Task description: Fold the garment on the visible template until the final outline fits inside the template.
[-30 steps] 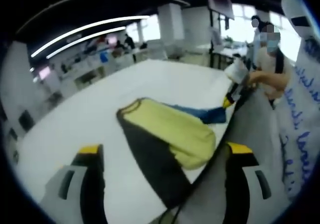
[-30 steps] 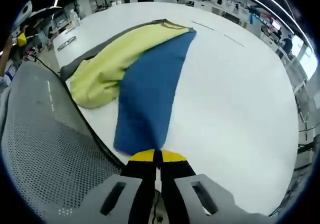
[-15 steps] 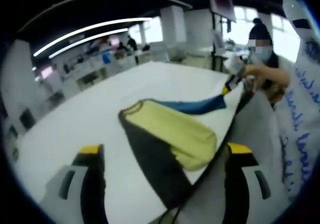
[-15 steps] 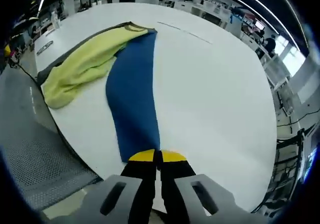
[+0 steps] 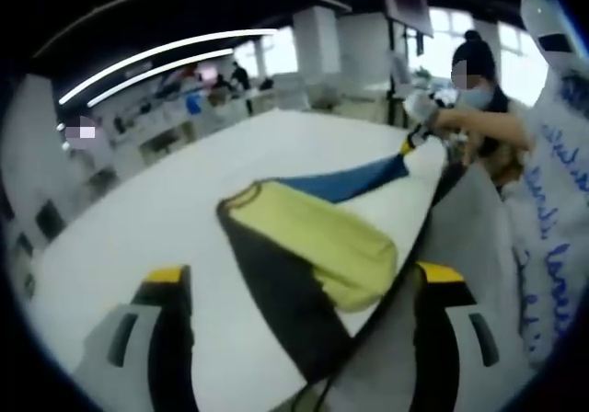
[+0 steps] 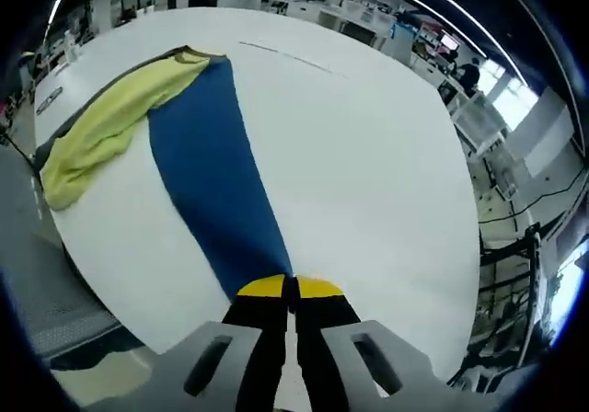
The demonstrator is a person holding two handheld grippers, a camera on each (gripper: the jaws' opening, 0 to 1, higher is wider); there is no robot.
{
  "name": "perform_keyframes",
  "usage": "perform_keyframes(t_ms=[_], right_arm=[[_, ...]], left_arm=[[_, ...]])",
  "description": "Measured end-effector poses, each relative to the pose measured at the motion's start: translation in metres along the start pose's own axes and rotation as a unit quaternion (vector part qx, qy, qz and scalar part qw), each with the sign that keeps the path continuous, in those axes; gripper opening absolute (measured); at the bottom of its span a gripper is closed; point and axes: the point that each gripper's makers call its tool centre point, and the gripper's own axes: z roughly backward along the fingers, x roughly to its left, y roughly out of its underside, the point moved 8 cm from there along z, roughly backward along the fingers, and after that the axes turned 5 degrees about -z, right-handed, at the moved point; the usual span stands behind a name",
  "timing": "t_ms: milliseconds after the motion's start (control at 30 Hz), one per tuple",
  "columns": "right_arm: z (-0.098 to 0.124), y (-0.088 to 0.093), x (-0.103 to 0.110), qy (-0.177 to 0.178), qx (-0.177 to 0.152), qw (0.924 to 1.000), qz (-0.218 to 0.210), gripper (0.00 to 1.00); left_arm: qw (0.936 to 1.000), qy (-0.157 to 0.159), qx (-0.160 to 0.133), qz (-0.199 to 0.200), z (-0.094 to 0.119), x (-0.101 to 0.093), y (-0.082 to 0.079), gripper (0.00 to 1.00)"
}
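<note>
Spreading the garment: the right claw draws a blue part out while the left claw waits spread.

The left claw (image 5: 299,279), spread and holding nothing, hangs over the near edge of the broad white bench (image 5: 138,219); the soft garment of yellow, dark grey and blue cloth (image 5: 304,242) lies just ahead between its jaws. The right claw (image 6: 290,288) is pressed together on the end of the blue part (image 6: 216,191), which runs taut from its tips to the yellow bulk at far left. Since a second ago the blue strip has grown longer and narrower and the right claw has drawn further off. I judge this the unfolding step; next the blue part needs laying flat, then folding; I cannot make out a template.
</note>
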Motion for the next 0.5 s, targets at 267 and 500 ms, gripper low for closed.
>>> perform_keyframes(t_ms=[267,500], right_arm=[[-0.017,0.005,-0.016,-0.002,0.019,0.9997,-0.016,0.03],[-0.036,0.003,-0.059,0.025,0.014,0.9993,-0.025,0.03]], left_arm=[[0.9999,-0.013,0.001,0.004,0.007,0.001,-0.001,0.97],[0.9997,-0.019,0.009,0.012,0.011,0.0,0.004,0.98]])
